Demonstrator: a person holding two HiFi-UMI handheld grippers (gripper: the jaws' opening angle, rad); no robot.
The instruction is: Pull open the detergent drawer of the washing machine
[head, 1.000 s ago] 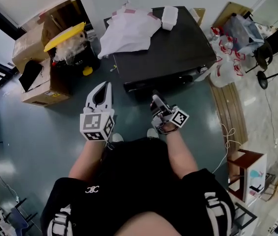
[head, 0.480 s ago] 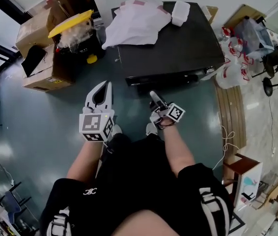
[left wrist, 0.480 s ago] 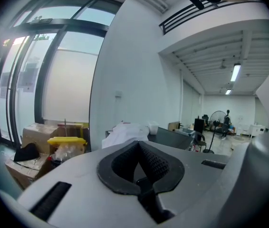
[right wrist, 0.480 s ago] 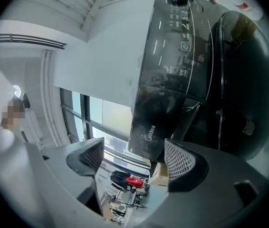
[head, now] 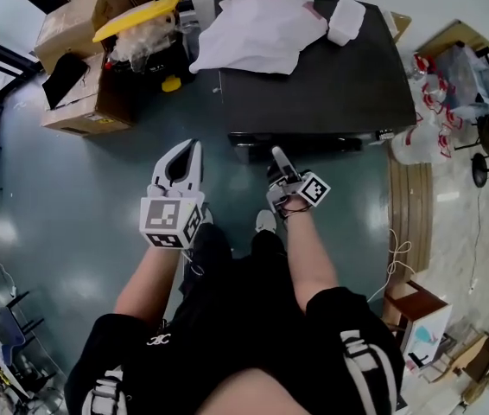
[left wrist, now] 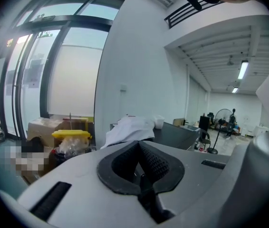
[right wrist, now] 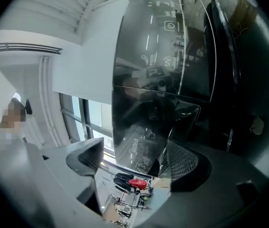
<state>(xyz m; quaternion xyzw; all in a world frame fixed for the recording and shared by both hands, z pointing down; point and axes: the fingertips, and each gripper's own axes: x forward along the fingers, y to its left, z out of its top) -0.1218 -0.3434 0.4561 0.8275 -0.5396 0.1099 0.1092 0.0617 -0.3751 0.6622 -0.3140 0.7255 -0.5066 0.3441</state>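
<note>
Your washing machine (head: 331, 85) is a big black box right in front of you, seen from the top. Its front faces your legs and is dark and shiny like a mirror. The detergent drawer (right wrist: 146, 122) is a shiny black piece on that front, with a small pale word on it. A thin line splits it from the button part (right wrist: 172, 37) next to it. The drawer's front sits between the spread jaws of your right gripper (right wrist: 134, 160). You cannot tell if it is pulled out.

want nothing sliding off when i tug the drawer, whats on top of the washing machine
A crumpled white cloth and a small white bundle lie toward the back of the washing machine; the rest of its dark top is bare. Anything under the cloth is covered.
</note>
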